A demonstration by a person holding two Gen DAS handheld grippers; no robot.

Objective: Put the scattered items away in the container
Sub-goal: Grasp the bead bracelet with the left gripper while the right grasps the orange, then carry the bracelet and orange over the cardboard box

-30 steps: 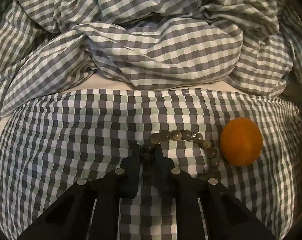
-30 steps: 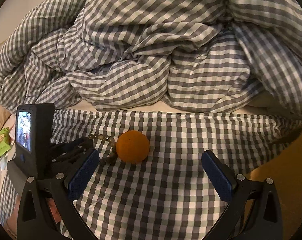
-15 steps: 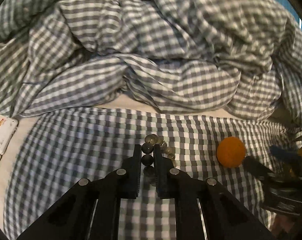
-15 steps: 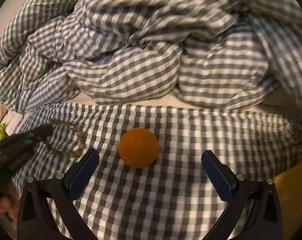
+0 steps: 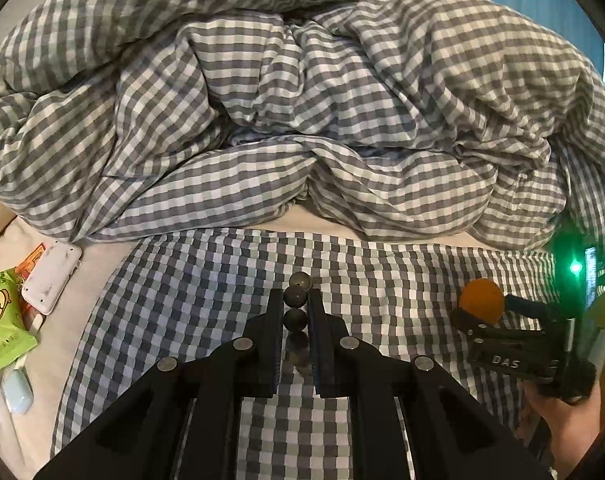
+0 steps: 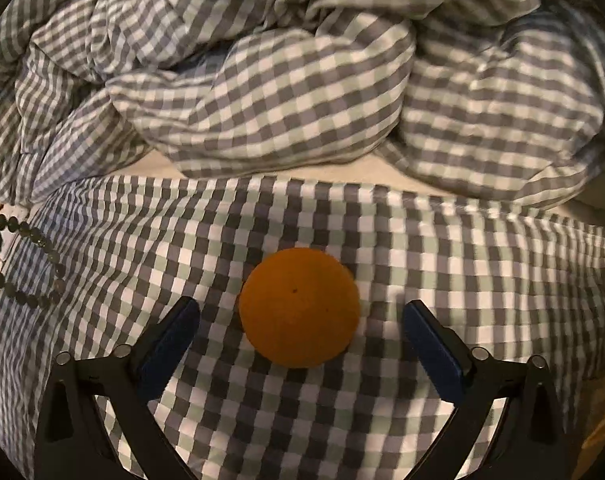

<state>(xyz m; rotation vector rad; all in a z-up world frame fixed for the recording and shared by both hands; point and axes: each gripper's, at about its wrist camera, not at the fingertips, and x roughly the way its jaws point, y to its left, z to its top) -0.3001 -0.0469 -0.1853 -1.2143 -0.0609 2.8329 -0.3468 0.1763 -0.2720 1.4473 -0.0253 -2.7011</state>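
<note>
Sitting low in the centre of our right view, the orange ball point(image 6: 298, 307) rests on the checked bedsheet point(image 6: 442, 248), between the fingers of our right gripper point(image 6: 300, 320), which are closing without touching it. Behind, the rumpled duvet point(image 6: 282, 80) fills the upper frame. Our left gripper point(image 5: 295, 312) is clamped on the bead bracelet point(image 5: 295, 308); snack packets point(image 5: 0, 316) lie at lower left.

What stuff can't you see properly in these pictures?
- The container: in neither view.
- Bead bracelet: in the left wrist view the left tool hides its lower beads; in the right wrist view the left edge cuts it off.
- Green snack packet: cut off by the left edge, print too small to read.
- Orange ball: its underside is hidden against the checked cloth.
</note>
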